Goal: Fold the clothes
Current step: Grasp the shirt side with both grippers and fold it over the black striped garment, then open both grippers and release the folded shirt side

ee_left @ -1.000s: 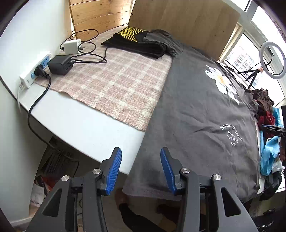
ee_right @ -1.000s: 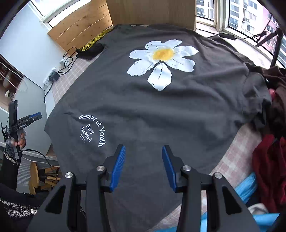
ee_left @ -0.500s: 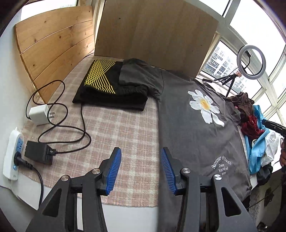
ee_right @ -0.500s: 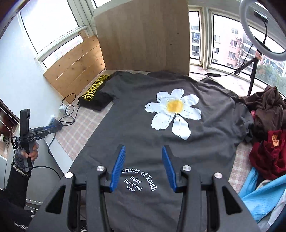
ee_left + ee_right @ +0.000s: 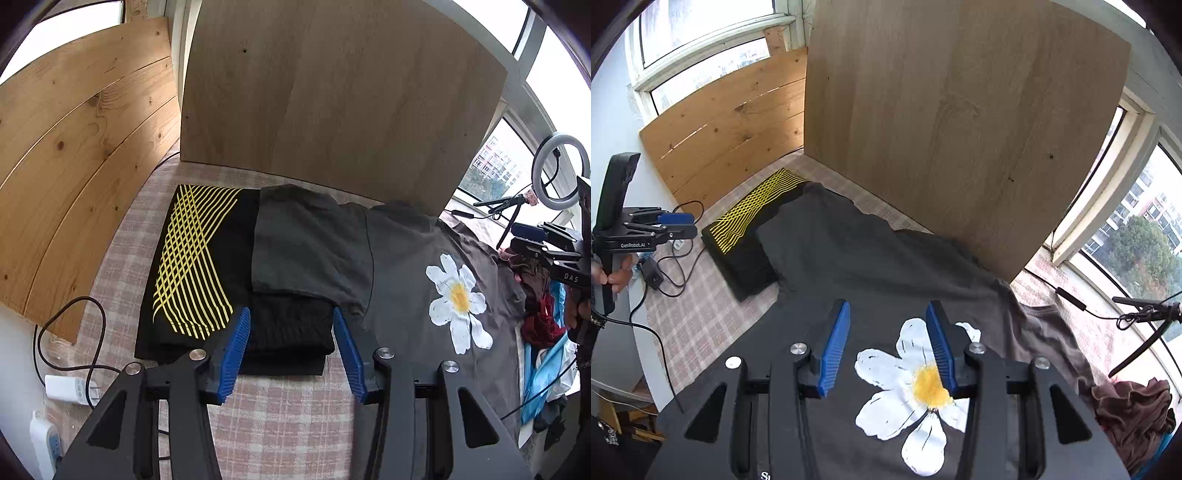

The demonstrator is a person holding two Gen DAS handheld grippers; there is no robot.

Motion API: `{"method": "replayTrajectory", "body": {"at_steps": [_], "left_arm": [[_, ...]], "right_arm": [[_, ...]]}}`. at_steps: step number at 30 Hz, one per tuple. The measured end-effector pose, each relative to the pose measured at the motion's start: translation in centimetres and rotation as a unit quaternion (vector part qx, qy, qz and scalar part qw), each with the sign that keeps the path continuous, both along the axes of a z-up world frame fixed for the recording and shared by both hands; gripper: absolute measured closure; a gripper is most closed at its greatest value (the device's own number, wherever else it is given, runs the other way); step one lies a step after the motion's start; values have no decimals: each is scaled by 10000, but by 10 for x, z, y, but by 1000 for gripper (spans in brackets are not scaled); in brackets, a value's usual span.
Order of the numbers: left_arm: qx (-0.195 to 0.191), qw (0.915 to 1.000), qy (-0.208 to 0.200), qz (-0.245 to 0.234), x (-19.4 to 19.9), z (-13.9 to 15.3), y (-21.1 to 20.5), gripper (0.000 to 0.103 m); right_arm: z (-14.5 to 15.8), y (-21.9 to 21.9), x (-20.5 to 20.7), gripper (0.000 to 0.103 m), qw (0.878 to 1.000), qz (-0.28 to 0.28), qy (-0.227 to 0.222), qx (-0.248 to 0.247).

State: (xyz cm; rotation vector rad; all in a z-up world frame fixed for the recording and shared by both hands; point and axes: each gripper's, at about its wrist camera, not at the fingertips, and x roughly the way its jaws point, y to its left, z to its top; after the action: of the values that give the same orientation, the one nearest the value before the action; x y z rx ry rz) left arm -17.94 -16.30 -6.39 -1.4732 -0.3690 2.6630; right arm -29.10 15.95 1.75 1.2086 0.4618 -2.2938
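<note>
Hovering with empty, spread jaws, left gripper (image 5: 291,347) faces the daisy T-shirt's (image 5: 886,266) left sleeve (image 5: 310,251); right gripper (image 5: 886,343) hangs over its chest.

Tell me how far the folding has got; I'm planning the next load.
Done: one black garment with yellow lines lies folded. In hand: the grey daisy T-shirt is spread flat, one sleeve on that folded piece; left gripper and right gripper hover open, gripping nothing. Left: folding it, plus the clothes heap.
</note>
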Motion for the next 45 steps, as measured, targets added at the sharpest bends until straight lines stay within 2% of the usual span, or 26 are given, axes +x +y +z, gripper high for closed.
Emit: {"method": "replayTrajectory", "body": {"at_steps": [2,5,12,15,19,22,23,24,25,26,30,36,37,38,41,43,45], "left_arm": [[35,9999,-126,-13,-22,-6,-2,58],[-129,9995,-212,-168,-53,-16,0,58],[-86,9983,-353,-463,-130,-49,-9,54],[-176,9974,-428,-555,-162,-63,-12,54],[-196,9956,-501,-762,-184,-76,-7,54],[-305,9940,-468,-939,-192,-83,0,55],[-310,9935,-446,-997,-193,-86,2,60],[-269,9932,-433,-1050,-193,-88,3,83],[-211,9929,-411,-1096,-191,-89,4,98],[-132,9928,-377,-1131,-188,-89,4,101],[-157,9917,104,-1268,-168,-67,3,101],[-189,9933,59,-1140,-166,-58,-12,101],[-183,9933,59,-1135,-165,-57,-13,101],[-195,9934,65,-1132,-164,-57,-14,101],[-299,9931,113,-1127,-160,-53,-13,101],[-369,9938,63,-1043,-161,-56,-15,101],[-466,9944,-102,-947,-165,-62,-16,96]], "right_arm": [[-16,-11,-30,61,9998,94,-125,103],[-40,-25,-69,61,9991,246,-307,169],[-99,-50,-130,61,9955,416,-794,317],[-111,-56,-147,61,9937,671,-807,385],[-118,-57,-165,61,9906,984,-847,426],[-122,-56,-173,61,9886,1151,-864,451],[-122,-55,-175,61,9880,1197,-861,466],[-123,-55,-177,61,9874,1241,-860,478],[-124,-55,-178,61,9867,1290,-866,486],[-126,-56,-179,61,9857,1347,-880,497],[-137,-63,-183,61,9802,1634,-950,583],[-162,-75,-185,66,9716,1889,-1218,736],[-161,-76,-184,86,9715,1917,-1217,686],[-159,-76,-184,101,9716,1905,-1264,609],[-148,-75,-174,99,9753,1827,-1065,634],[-136,-69,-171,99,9837,1502,-802,572],[-129,-62,-170,99,9907,1112,-625,481]]}}
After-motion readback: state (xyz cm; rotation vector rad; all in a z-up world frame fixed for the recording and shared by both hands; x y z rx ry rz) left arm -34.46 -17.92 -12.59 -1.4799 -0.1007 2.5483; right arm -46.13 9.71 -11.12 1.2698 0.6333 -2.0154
